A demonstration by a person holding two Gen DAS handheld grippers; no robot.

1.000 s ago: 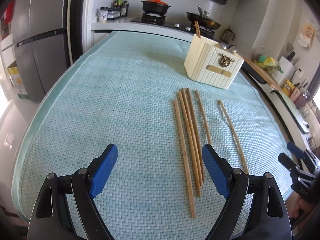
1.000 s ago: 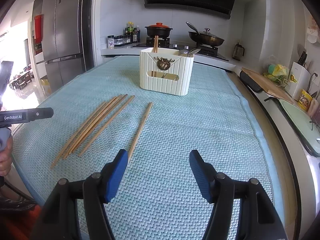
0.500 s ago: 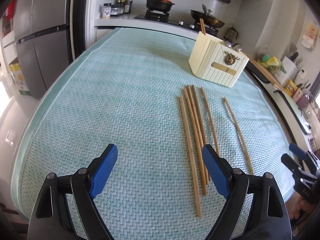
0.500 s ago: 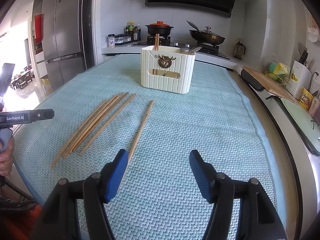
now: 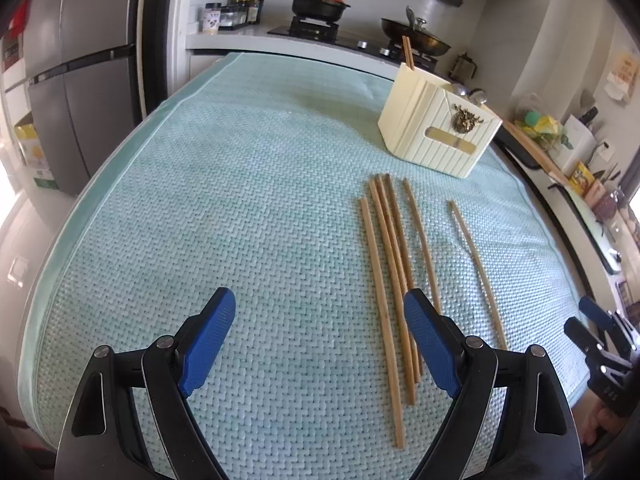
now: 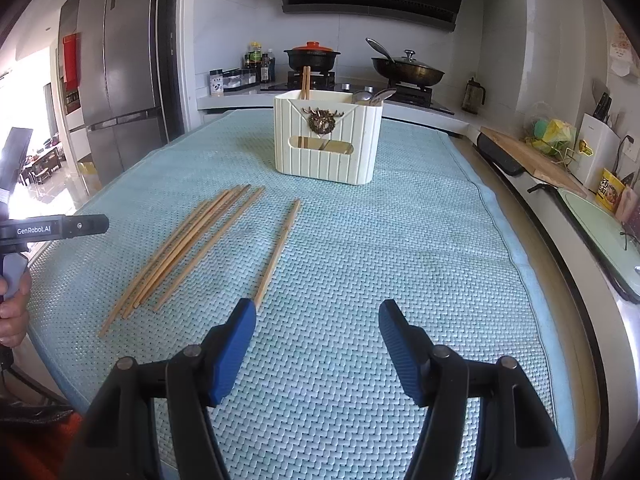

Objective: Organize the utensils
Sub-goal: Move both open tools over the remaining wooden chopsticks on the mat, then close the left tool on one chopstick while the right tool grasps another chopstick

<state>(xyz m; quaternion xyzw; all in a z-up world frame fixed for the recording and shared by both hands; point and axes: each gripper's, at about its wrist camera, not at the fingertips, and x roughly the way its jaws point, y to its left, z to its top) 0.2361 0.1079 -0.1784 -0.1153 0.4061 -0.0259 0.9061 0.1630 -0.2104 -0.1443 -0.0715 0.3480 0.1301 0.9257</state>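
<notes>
Several wooden chopsticks lie side by side on the teal woven mat; one single chopstick lies apart to their right. In the right wrist view the bundle of chopsticks sits left of centre and the single chopstick ends just beyond my left fingertip. A cream utensil holder stands at the far middle, with chopsticks and spoons upright in it; the holder also shows in the left wrist view. My left gripper is open over bare mat, left of the bundle. My right gripper is open with nothing between its fingers.
A stove with a black pot and a wok runs behind the table. A grey fridge stands at the left. A counter with a cutting board and a sink lines the right edge. A hand holds the left gripper's handle.
In the left wrist view the chopsticks and holder have slid slightly down and right. The right wrist view is nearly unchanged. Both grippers keep the same opening.
</notes>
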